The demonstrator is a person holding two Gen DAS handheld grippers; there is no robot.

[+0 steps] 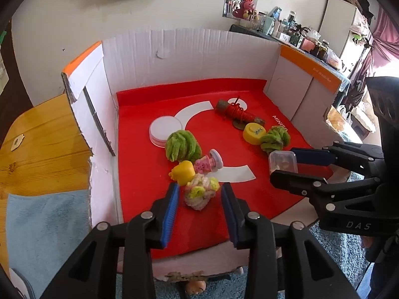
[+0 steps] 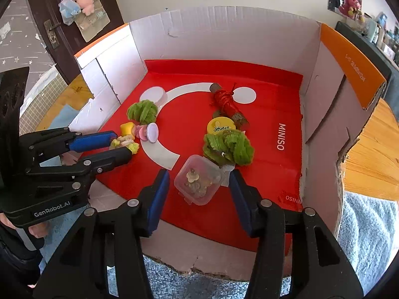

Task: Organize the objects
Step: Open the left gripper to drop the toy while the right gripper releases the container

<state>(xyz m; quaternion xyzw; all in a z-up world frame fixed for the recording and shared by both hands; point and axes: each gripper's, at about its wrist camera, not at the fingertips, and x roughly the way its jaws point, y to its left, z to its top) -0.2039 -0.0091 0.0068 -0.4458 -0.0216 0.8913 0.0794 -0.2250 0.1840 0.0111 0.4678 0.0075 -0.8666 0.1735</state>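
A pale pink-and-lime fluffy ball (image 1: 200, 194) lies on the red mat (image 1: 139, 129) between the blue pads of my left gripper (image 1: 200, 189), with a gap on each side; this gripper is open. A small clear lidded box (image 2: 199, 180) holding brownish bits sits between the pads of my right gripper (image 2: 199, 174), untouched, so that gripper is open too. Beyond the fluffy ball lie a yellow toy (image 1: 183, 172), a pink watermelon figure (image 1: 207, 164) and a green fluffy ball (image 1: 183, 148). A second green ball (image 2: 228, 147) rests just beyond the clear box.
The mat lies in a cardboard box with white walls (image 1: 194, 57) on three sides. Further back are a white round lid (image 1: 165, 129), a yellow cap (image 1: 254, 132) and a stick wound with red thread (image 1: 237, 113). A wooden tabletop (image 1: 42, 149) and blue cloth (image 1: 47, 224) lie left.
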